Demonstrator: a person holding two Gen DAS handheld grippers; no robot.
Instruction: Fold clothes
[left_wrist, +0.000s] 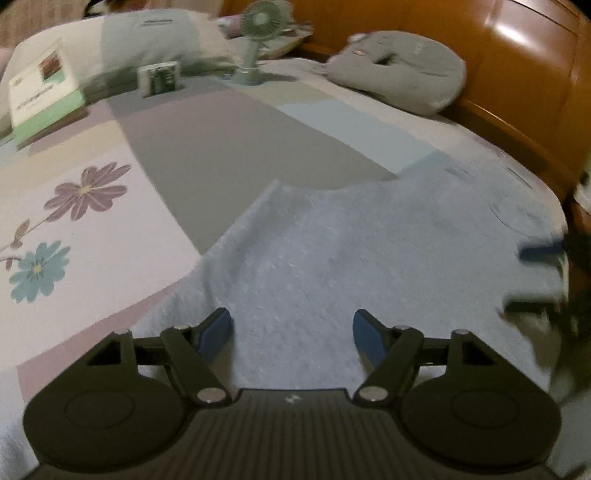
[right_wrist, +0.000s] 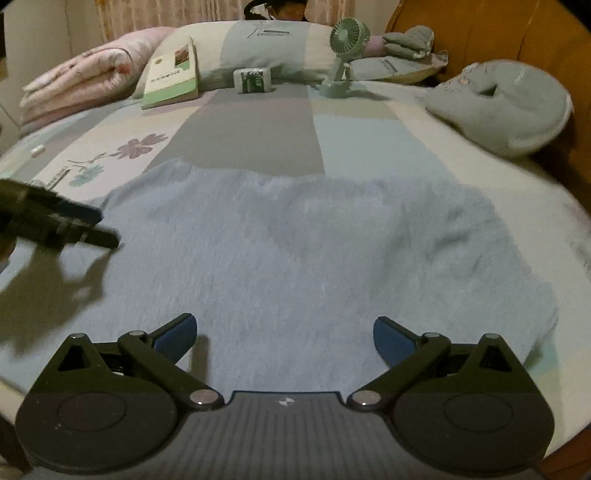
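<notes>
A pale blue fleecy garment (right_wrist: 314, 251) lies spread flat on the bed, its far edge folded along a straight line; in the left wrist view the garment (left_wrist: 351, 251) fills the lower right. My left gripper (left_wrist: 291, 321) hovers just above its left part, open, nothing between the blue pads. My right gripper (right_wrist: 284, 328) is open too, over the garment's near edge. The left gripper (right_wrist: 99, 229) shows blurred at the left of the right wrist view, and the right gripper (left_wrist: 532, 277) appears blurred at the right edge of the left wrist view.
On the patchwork floral bedsheet (right_wrist: 251, 140) stand a green desk fan (right_wrist: 343, 55), a small box (right_wrist: 255, 79) and a green-edged book (right_wrist: 173, 77) leaning on pillows. A grey cushion (right_wrist: 506, 107) lies by the wooden headboard (left_wrist: 517, 66). A rolled pink quilt (right_wrist: 85, 77) sits far left.
</notes>
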